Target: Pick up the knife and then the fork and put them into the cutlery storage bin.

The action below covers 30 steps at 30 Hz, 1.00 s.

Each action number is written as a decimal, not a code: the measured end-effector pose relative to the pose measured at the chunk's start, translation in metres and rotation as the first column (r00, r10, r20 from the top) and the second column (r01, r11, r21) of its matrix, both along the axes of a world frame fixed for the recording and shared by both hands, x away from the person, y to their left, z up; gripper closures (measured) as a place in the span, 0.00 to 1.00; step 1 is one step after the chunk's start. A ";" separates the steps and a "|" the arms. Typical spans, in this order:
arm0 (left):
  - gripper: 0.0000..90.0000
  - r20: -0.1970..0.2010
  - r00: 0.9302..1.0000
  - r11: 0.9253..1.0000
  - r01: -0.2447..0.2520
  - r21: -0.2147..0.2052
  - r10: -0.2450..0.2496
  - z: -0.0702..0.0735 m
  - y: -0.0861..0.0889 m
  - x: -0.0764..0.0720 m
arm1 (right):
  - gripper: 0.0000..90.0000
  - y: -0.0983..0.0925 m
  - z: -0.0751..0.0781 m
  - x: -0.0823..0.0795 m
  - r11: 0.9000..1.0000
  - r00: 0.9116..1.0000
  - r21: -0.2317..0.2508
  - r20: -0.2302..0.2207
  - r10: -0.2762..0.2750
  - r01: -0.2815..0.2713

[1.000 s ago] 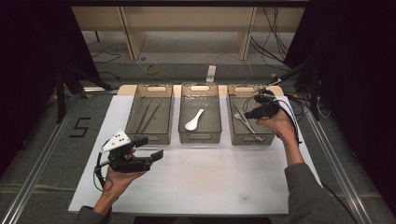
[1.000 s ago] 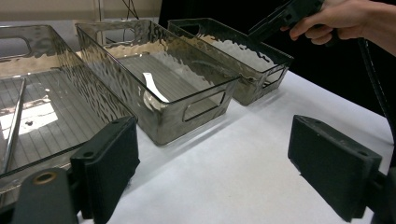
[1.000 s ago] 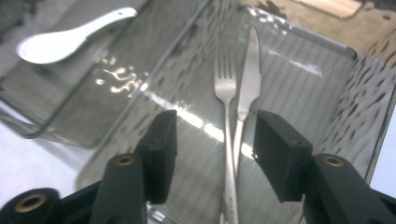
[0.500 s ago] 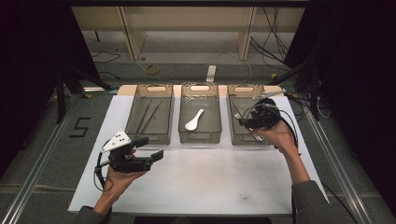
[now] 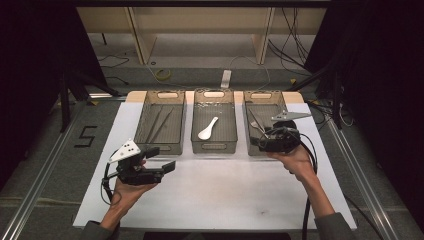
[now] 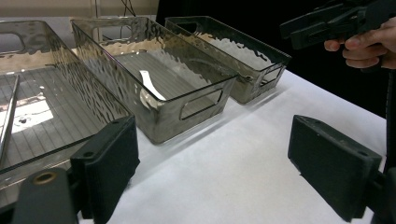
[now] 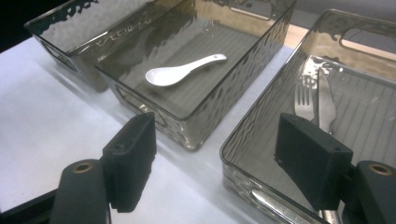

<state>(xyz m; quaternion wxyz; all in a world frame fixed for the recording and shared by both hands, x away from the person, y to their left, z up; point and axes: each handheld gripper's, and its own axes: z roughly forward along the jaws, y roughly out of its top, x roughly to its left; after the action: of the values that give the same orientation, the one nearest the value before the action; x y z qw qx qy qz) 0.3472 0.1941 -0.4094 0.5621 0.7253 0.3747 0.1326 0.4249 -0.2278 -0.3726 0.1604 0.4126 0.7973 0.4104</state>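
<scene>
High view: the right gripper [image 5: 260,136] hovers over the near end of the right bin [image 5: 295,102], jaws just opened wide and empty; the fork [image 5: 255,121] lies just ahead of them, long axis running away from the person. A "5" [image 5: 85,136] marks the floor. Left gripper view: the left gripper [image 6: 212,170] stands open, empty. Right gripper view: fork [image 7: 304,98] tines point away, beside a knife [image 7: 325,102].

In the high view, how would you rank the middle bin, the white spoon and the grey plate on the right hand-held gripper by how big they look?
1. Middle bin.
2. Grey plate, though it sits nearer the camera.
3. White spoon, close to the plate in length.
</scene>
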 end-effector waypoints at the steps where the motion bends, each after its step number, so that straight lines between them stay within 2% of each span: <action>1: 0.17 -0.002 1.000 1.000 0.001 -0.002 -0.001 0.000 0.000 0.000 | 0.33 -0.001 0.000 -0.001 1.000 1.000 0.004 0.007 -0.002 0.002; 6: 0.17 -0.004 1.000 1.000 0.003 -0.002 -0.003 -0.001 0.000 0.001 | 0.32 -0.005 -0.004 -0.010 0.998 1.000 0.063 0.023 0.005 -0.007; 9: 0.17 -0.010 1.000 1.000 0.003 -0.001 -0.003 -0.001 0.000 0.001 | 0.31 -0.008 -0.009 -0.017 0.996 0.999 0.083 0.031 0.010 -0.013; 15: 0.17 -0.016 1.000 1.000 0.004 -0.007 -0.004 -0.001 0.000 0.001 | 0.28 -0.011 -0.017 -0.033 0.989 0.999 0.140 0.033 0.034 -0.038; 24: 0.17 -0.026 1.000 1.000 0.009 -0.010 -0.009 -0.002 -0.002 0.002 | 0.26 -0.007 -0.030 -0.050 0.985 0.996 0.152 0.051 0.072 -0.079; 30: 0.17 -0.031 0.999 1.000 0.027 -0.005 -0.027 -0.002 -0.003 0.001 | 0.25 -0.010 -0.034 -0.060 0.983 0.995 0.164 0.070 0.071 -0.082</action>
<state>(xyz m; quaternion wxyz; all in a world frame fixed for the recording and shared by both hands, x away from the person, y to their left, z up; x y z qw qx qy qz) 0.3487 0.1908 -0.4112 0.5597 0.7310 0.3737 0.1130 0.3646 -0.2380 -0.4066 0.1347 0.3803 0.7698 0.4945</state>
